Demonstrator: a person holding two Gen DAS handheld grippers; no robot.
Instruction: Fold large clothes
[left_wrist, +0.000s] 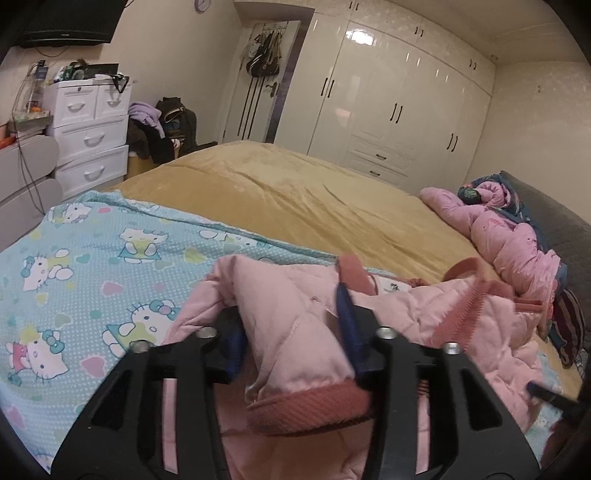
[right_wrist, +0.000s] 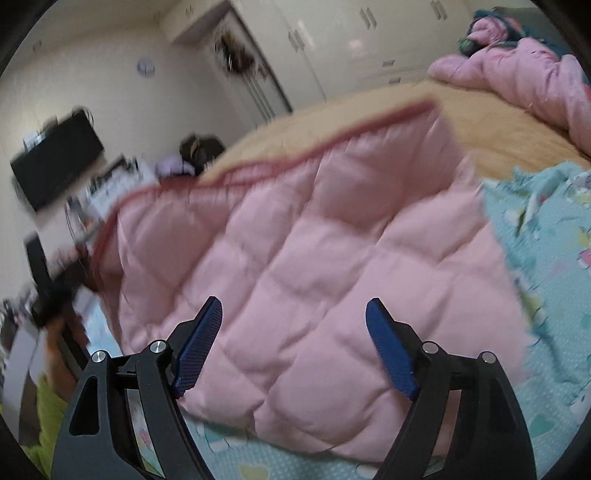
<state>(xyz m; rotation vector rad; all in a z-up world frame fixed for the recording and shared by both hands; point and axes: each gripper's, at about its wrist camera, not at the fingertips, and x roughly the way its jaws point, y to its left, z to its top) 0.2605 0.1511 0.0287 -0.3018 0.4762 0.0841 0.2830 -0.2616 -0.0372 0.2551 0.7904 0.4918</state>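
Note:
A pink quilted jacket (left_wrist: 461, 321) with darker pink ribbed trim lies on a light blue cartoon-cat sheet (left_wrist: 81, 280). My left gripper (left_wrist: 291, 325) has its blue-padded jaws around a sleeve with a ribbed cuff (left_wrist: 306, 406); the jaws stand fairly wide and the cloth fills the gap. In the right wrist view the jacket's quilted body (right_wrist: 332, 258) is spread over the sheet (right_wrist: 554, 295). My right gripper (right_wrist: 295, 332) is open and empty just above the jacket's near edge. The view is blurred.
A tan blanket (left_wrist: 303, 192) covers the bed behind. A second pink padded garment (left_wrist: 506, 236) lies bunched at the right by a dark headboard (left_wrist: 554, 218). White drawers (left_wrist: 88, 140), a clothes pile (left_wrist: 162, 125) and wardrobes (left_wrist: 391, 99) line the walls.

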